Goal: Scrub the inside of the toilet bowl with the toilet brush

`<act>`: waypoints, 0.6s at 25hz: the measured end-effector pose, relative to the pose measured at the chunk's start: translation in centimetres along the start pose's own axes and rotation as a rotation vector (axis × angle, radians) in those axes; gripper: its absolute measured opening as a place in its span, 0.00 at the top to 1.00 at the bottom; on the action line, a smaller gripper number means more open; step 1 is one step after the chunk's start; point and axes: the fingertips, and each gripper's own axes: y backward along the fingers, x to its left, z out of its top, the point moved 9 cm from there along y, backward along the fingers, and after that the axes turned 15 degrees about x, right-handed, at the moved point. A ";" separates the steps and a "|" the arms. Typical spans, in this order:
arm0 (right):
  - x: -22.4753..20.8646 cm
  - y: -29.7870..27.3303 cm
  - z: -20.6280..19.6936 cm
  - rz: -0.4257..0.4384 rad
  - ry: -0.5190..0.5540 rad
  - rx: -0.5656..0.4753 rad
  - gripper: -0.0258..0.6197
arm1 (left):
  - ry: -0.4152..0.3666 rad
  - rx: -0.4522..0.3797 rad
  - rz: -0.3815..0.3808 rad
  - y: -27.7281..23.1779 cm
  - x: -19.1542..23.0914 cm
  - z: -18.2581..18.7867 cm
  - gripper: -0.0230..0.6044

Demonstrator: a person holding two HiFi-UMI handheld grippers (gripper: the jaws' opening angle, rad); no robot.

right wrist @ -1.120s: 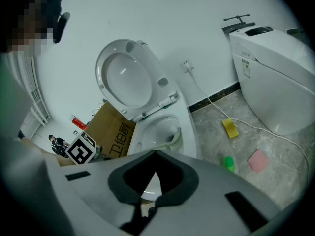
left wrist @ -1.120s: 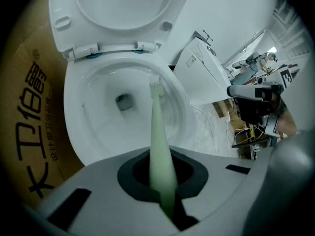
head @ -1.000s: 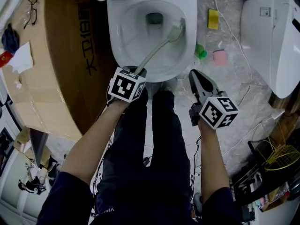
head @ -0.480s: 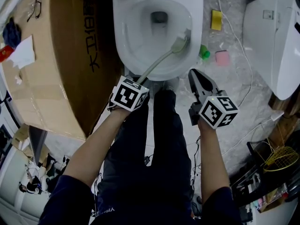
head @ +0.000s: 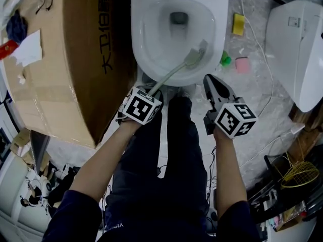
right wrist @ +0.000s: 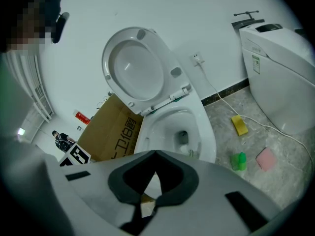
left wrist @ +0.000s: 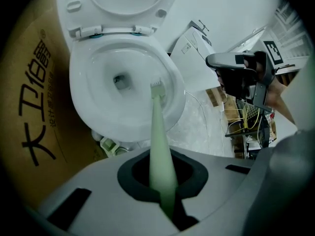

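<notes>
Since a second ago, the head of the pale green plastic toilet brush [head: 174, 72] has slid along the right inner wall of the white ceramic toilet bowl [head: 143, 44] toward its front rim. It now lies against the front-right wall, clear of the drain hole. The left gripper [left wrist: 164, 193] has its jaws clamped tight on the end of the brush's handle, which slants up over the front rim into the bowl. The right gripper [head: 208, 80] hangs just off the bowl's front-right edge, jaws drawn together with nothing between them. A tall brown cardboard box [head: 75, 59] stands just beside the toilet's left side, printed with large black characters beginning "大卫"; the smaller print beside them is unreadable. On the grey marbled floor [head: 262, 115] right of the bowl lie a yellow rectangular sponge [head: 238, 24], a small green bottle [head: 225, 59] and a pink block [head: 243, 64].
</notes>
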 end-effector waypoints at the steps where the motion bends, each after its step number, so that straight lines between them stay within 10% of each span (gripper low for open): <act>1: 0.2 -0.1 0.0 0.002 0.002 0.001 0.95 | 0.003 0.008 0.003 0.0 0.1 -0.2 0.91; 15: 0.7 -1.0 0.4 0.021 0.019 0.017 0.95 | 0.029 0.104 0.106 2.2 3.9 -2.1 0.91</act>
